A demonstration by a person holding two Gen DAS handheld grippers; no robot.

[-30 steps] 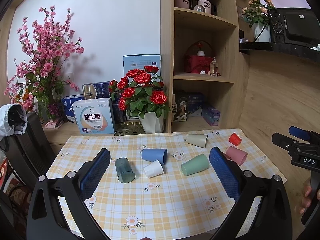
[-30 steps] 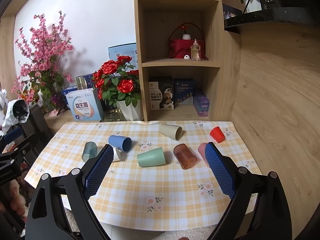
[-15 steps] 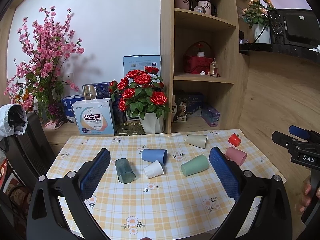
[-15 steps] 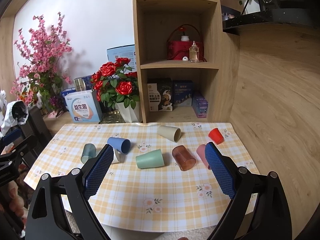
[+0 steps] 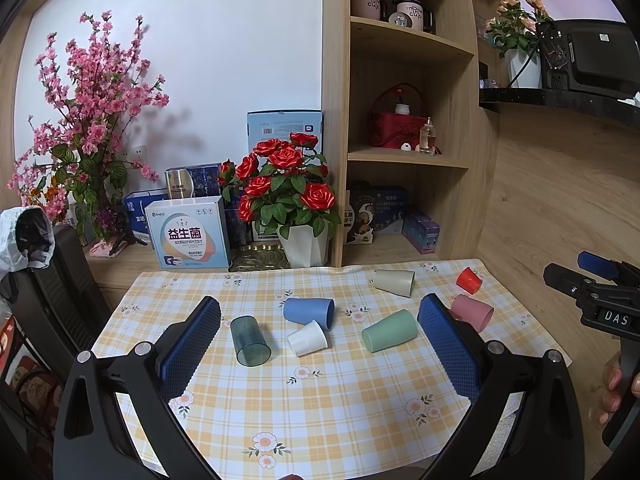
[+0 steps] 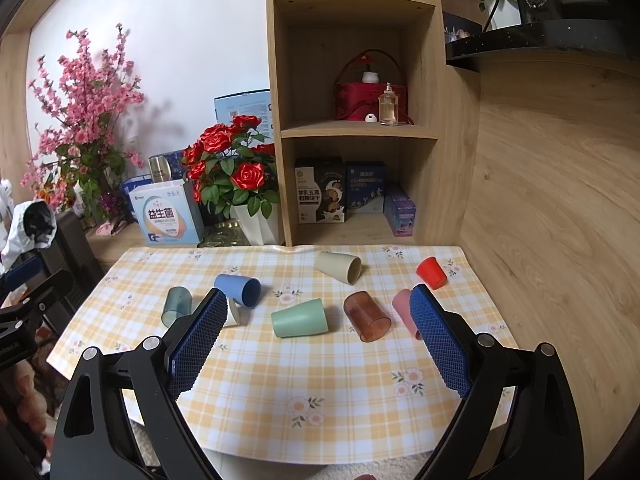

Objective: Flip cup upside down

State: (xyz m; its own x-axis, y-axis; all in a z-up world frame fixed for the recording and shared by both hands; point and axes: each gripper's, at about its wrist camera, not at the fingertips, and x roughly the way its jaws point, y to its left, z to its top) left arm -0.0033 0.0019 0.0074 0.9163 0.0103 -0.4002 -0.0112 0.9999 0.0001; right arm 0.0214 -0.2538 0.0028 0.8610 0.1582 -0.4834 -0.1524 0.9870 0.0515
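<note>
Hovering wide and empty, left gripper (image 5: pixel 318 346) and right gripper (image 6: pixel 316 338) sit short of the checked-cloth bench (image 6: pixel 320 400). Every plastic cup, nearest the mint-green tumbler (image 6: pixel 299 319) at 12 o'clock, lies sideways; nothing flipped yet.

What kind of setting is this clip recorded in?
Likely a home room: a table with a checked floral cloth, wooden shelves holding mugs and boxes, and potted red roses beside it.
</note>
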